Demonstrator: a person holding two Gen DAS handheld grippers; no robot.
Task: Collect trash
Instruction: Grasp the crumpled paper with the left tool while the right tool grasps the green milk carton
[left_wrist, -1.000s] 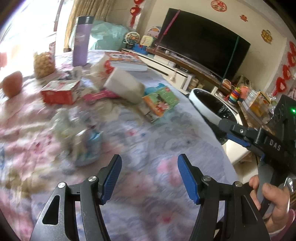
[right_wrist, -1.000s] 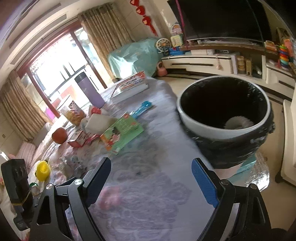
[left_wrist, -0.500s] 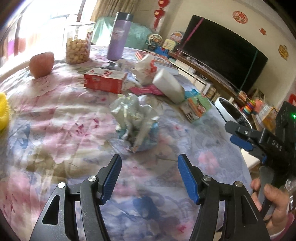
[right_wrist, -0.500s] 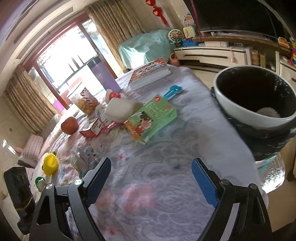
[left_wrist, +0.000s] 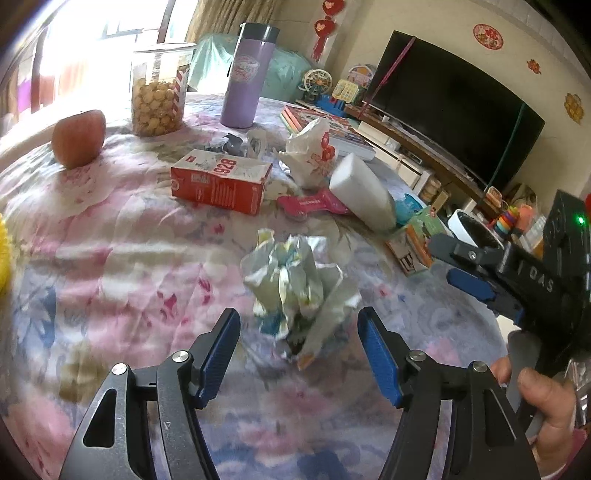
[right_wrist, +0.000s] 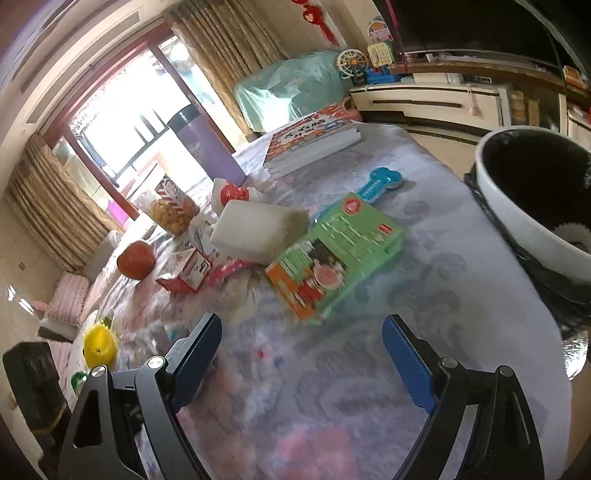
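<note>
Left wrist view: my left gripper (left_wrist: 298, 345), jaws opening, straddles the near crumpled white-blue wrapper (left_wrist: 299, 280), untouched; right gripper (right_wrist: 301, 356) wide, empty.

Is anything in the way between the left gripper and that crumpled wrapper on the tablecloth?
Nothing visible. The crumpled white and blue wrapper lies right ahead of the left gripper, whose fingers are opening, not yet touching it.
</note>
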